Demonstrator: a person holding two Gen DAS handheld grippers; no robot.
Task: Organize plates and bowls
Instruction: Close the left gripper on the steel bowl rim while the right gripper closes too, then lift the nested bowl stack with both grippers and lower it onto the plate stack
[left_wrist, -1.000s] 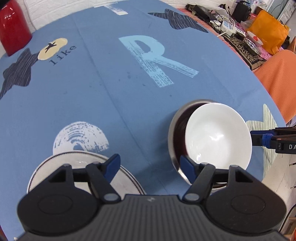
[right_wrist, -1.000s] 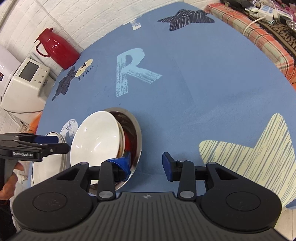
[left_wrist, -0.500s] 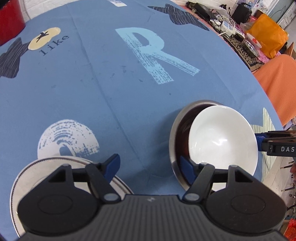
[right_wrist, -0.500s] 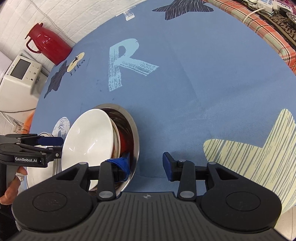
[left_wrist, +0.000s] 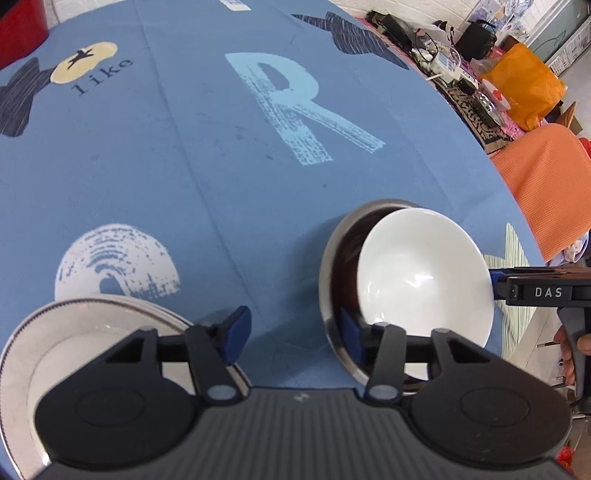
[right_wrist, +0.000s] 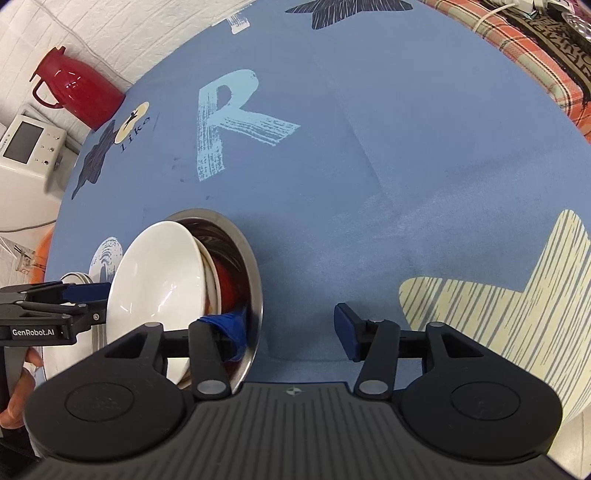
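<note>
Both hand-held claws angle steeply downward: the left claw (left_wrist: 293, 334), jaws closing with nothing pressed between its blue pads, and the right claw (right_wrist: 290, 330), jaws opening, its left pad inside a bowl rim.

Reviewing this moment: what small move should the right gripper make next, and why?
Probably lift the right gripper back off the steel bowl. Its jaws are opening with the bowl's rim between them, one pad inside, one outside and apart from it, and the white bowl leans tilted inside.
</note>
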